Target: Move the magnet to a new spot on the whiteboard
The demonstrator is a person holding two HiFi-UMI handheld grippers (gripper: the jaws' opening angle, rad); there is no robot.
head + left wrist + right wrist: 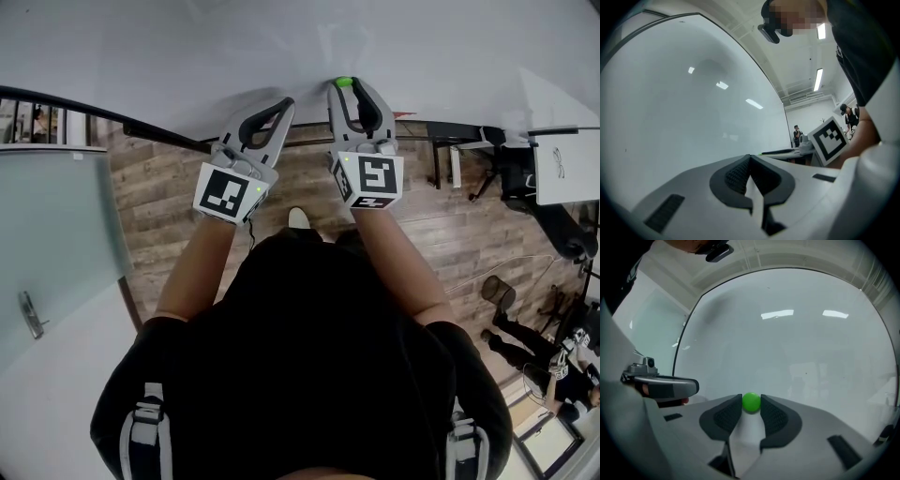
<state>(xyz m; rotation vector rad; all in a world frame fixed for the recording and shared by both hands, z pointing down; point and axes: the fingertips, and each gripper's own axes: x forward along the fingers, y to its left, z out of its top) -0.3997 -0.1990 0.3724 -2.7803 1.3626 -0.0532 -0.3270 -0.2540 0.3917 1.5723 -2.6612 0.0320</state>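
Pinching the green magnet (751,401) between its fingers (727,417), the right gripper (751,405) is holding it at the whiteboard (801,333), near its lower edge. Beside it, the left gripper (750,158) is hovering with fingers clenched together, gripping nothing.

Open office or lab space, large whiteboard (187,47), wood-plank floor (441,244) below it, black desk (450,131) and office chair (514,183) right of the whiteboard, frosted glass door (56,253) left of it, 2 ceiling strip lights (818,78).

Green magnet (751,401), white whiteboard (787,333), grey left gripper (750,157) and right gripper (751,401), black pads (729,416), black-and-white marker cubes (225,192), brown plank floor (169,216).
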